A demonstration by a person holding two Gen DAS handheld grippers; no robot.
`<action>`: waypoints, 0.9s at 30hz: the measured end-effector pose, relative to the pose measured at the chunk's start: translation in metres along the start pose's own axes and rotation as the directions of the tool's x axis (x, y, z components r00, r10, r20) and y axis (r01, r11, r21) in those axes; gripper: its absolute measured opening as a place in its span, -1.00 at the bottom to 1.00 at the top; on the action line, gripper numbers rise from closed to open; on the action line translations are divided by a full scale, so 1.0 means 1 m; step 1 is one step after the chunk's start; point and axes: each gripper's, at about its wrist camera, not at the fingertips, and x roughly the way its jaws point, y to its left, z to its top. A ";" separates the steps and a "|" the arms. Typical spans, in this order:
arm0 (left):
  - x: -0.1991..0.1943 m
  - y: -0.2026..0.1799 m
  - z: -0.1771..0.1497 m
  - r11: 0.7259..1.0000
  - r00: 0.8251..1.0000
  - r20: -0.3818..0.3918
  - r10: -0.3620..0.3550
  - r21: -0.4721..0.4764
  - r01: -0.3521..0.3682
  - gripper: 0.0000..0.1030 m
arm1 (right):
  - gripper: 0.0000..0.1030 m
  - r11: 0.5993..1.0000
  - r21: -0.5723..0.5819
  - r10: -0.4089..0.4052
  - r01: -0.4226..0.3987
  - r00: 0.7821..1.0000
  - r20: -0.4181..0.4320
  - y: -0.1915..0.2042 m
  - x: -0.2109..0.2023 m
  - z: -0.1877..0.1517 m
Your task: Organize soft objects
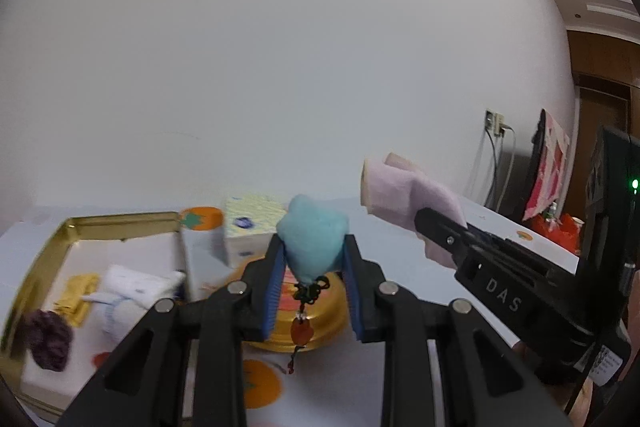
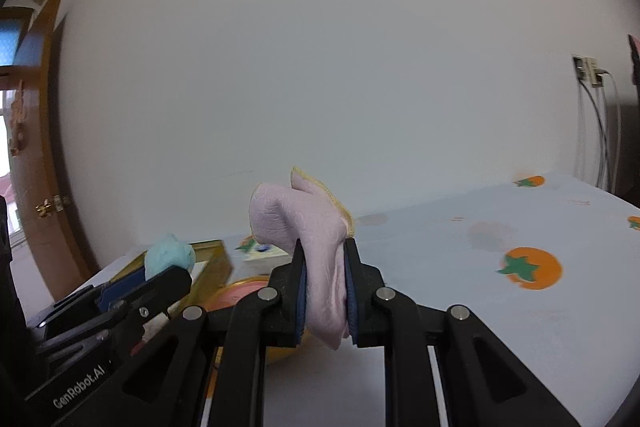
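My left gripper point(image 1: 314, 251) is shut on a light blue plush star point(image 1: 312, 237) with a dark cord and orange charm hanging below, held above the table. My right gripper point(image 2: 325, 259) is shut on a folded pale pink cloth point(image 2: 312, 227) with a yellow hem, also held in the air. The cloth point(image 1: 404, 195) and the right gripper point(image 1: 436, 227) show at right in the left wrist view. The star point(image 2: 168, 255) and the left gripper point(image 2: 160, 277) show at lower left in the right wrist view.
An open gold tin box point(image 1: 120, 223) at left holds a white rolled cloth point(image 1: 128, 287), a yellow item point(image 1: 78, 293) and a purple scrunchie point(image 1: 50, 339). A round gold tin point(image 1: 304, 323), a tissue pack point(image 1: 252, 223) and a white cup point(image 1: 202, 239) stand near. The tablecloth point(image 2: 532, 267) has orange fruit prints.
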 end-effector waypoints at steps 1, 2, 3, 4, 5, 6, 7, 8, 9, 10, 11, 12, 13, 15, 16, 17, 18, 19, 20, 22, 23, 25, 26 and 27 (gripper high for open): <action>-0.003 0.004 0.001 1.000 1.000 0.005 0.007 -0.002 -0.007 -0.49 | -0.66 1.000 -0.003 0.010 -0.010 1.000 0.001 0.005 0.002 0.000; -0.007 0.010 0.002 1.000 1.000 0.012 0.016 -0.004 -0.016 -0.49 | -0.66 1.000 -0.003 0.016 -0.016 1.000 0.002 0.007 0.004 0.002; -0.011 0.017 0.003 1.000 0.999 0.021 0.030 -0.007 -0.030 -0.49 | -0.66 1.000 -0.002 0.022 -0.022 1.000 0.002 0.011 0.005 0.002; -0.014 0.020 0.003 0.999 0.999 0.026 0.038 -0.009 -0.037 -0.49 | -0.66 1.000 0.000 0.029 -0.029 1.000 0.001 0.014 0.007 0.002; -0.017 0.027 0.005 0.999 0.998 0.033 0.050 -0.015 -0.050 -0.49 | -0.66 0.999 0.003 0.037 -0.037 0.999 -0.001 0.018 0.009 0.002; -0.020 0.032 0.006 0.998 0.998 0.037 0.058 -0.020 -0.057 -0.49 | -0.66 0.999 0.004 0.044 -0.044 0.999 -0.004 0.021 0.011 0.002; -0.022 0.036 0.008 0.997 0.997 0.044 0.067 -0.026 -0.066 -0.49 | -0.66 0.999 0.005 0.053 -0.053 0.999 -0.008 0.025 0.015 0.003; -0.024 0.041 0.009 0.997 0.996 0.049 0.077 -0.030 -0.076 -0.49 | -0.66 0.998 0.005 0.062 -0.062 0.998 -0.012 0.028 0.018 0.004; -0.026 0.048 0.011 0.995 0.994 0.053 0.093 -0.034 -0.091 -0.49 | -0.66 0.998 0.004 0.069 -0.069 0.998 -0.014 0.030 0.021 0.004; -0.027 0.052 0.011 0.994 0.993 0.055 0.100 -0.036 -0.098 -0.49 | -0.66 0.997 0.002 0.078 -0.078 0.997 -0.017 0.034 0.024 0.005; -0.028 0.059 0.013 0.993 0.991 0.059 0.116 -0.041 -0.114 -0.49 | -0.66 0.996 -0.004 0.089 -0.089 0.996 -0.019 0.040 0.028 0.005; -0.029 0.063 0.014 0.991 0.990 0.061 0.127 -0.043 -0.125 -0.49 | -0.66 0.995 -0.008 0.097 -0.097 0.995 -0.020 0.044 0.030 0.005; -0.029 0.067 0.015 0.990 0.988 0.062 0.138 -0.045 -0.136 -0.49 | -0.66 0.994 -0.013 0.109 -0.109 0.994 -0.021 0.050 0.033 0.006; -0.030 0.077 0.019 0.985 0.984 0.067 0.165 -0.053 -0.162 -0.49 | -0.66 0.991 -0.016 0.131 -0.131 0.991 -0.021 0.058 0.037 0.006; -0.031 0.081 0.021 0.984 0.982 0.070 0.175 -0.054 -0.172 -0.49 | -0.66 0.990 -0.016 0.143 -0.143 0.990 -0.021 0.063 0.041 0.007; -0.031 0.085 0.023 0.982 0.980 0.073 0.186 -0.055 -0.182 -0.49 | -0.66 0.988 -0.016 0.153 -0.153 0.988 -0.021 0.067 0.045 0.008; -0.030 0.090 0.026 0.979 0.977 0.077 0.199 -0.055 -0.195 -0.49 | -0.66 0.987 -0.015 0.160 -0.161 0.987 -0.020 0.068 0.048 0.010; -0.030 0.094 0.027 0.978 0.975 0.078 0.207 -0.054 -0.204 -0.49 | -0.66 0.985 -0.014 0.169 -0.170 0.985 -0.019 0.072 0.050 0.011; -0.032 0.101 0.029 0.975 0.973 0.080 0.217 -0.055 -0.213 -0.49 | -0.66 0.984 -0.014 0.178 -0.178 0.984 -0.020 0.077 0.055 0.012; -0.029 0.111 0.033 0.971 0.968 0.081 0.236 -0.057 -0.231 -0.49 | -0.66 0.982 -0.017 0.190 -0.190 0.982 -0.021 0.085 0.063 0.014; -0.026 0.117 0.036 0.968 0.965 0.080 0.249 -0.063 -0.244 -0.49 | -0.66 0.980 -0.021 0.195 -0.196 0.980 -0.023 0.089 0.068 0.017; -0.021 0.126 0.040 0.962 0.961 0.067 0.269 -0.072 -0.264 -0.49 | -0.66 0.978 -0.023 0.205 -0.206 0.978 -0.029 0.102 0.071 0.022; -0.016 0.133 0.043 0.957 0.958 0.051 0.282 -0.081 -0.278 -0.49 | -0.66 0.977 -0.023 0.212 -0.213 0.977 -0.035 0.106 0.076 0.025; -0.013 0.137 0.045 0.955 0.956 0.043 0.289 -0.088 -0.285 -0.49 | -0.66 0.976 -0.023 0.215 -0.216 0.976 -0.038 0.112 0.076 0.025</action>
